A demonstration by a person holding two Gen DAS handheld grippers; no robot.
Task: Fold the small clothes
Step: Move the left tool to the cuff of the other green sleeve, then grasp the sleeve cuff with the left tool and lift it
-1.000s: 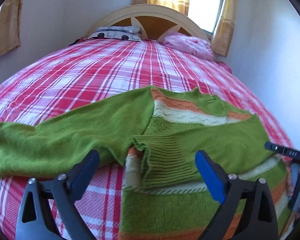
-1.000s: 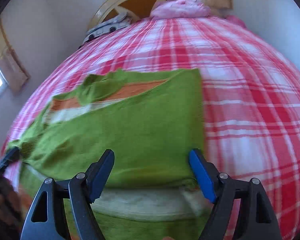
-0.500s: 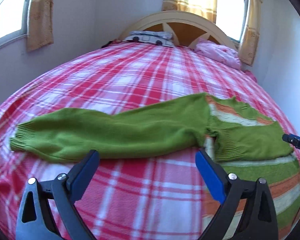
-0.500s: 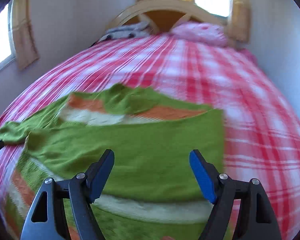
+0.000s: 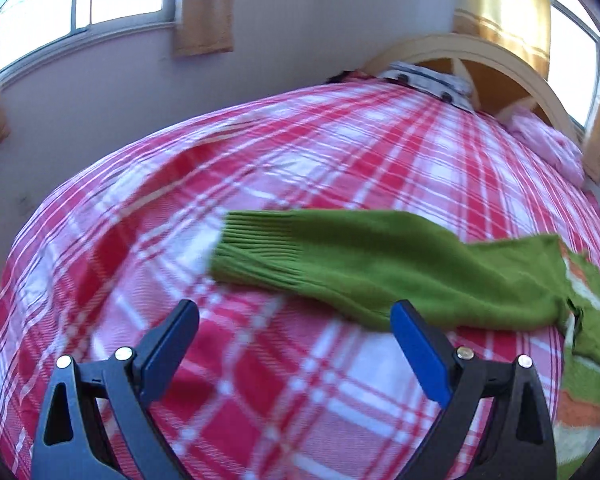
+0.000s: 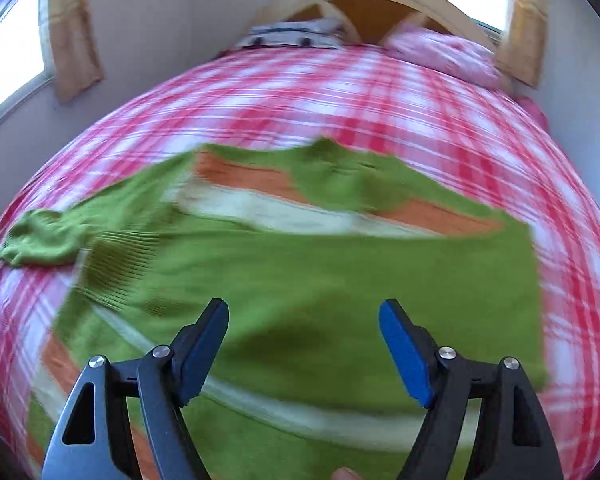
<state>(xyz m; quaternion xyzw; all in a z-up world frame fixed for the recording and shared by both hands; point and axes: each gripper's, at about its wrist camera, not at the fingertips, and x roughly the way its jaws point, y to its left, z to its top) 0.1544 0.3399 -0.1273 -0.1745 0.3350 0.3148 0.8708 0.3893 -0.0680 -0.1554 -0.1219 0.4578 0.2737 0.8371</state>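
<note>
On the bed (image 5: 260,184) | sweater (image 6: 320,272) lies flat, sleeve (image 5: 340,260) stretched out | my left hand-held gripper (image 5: 296,340) open, empty, near the cuff | my right hand-held gripper (image 6: 302,344) open, empty, over the body

In the left wrist view, the green knitted sweater with orange and cream stripes (image 5: 400,268) runs off the right edge, so only one sleeve and a slice of its body show. The dark patterned bundle at the headboard (image 5: 428,80) is too small and soft to identify. In the right wrist view, motion blur smears the red and white plaid bedspread (image 6: 380,92), and the sweater's hem is cut off by the bottom edge behind the gripper frame. A pale rounded shape at the bottom edge (image 6: 344,474) cannot be made out.
</note>
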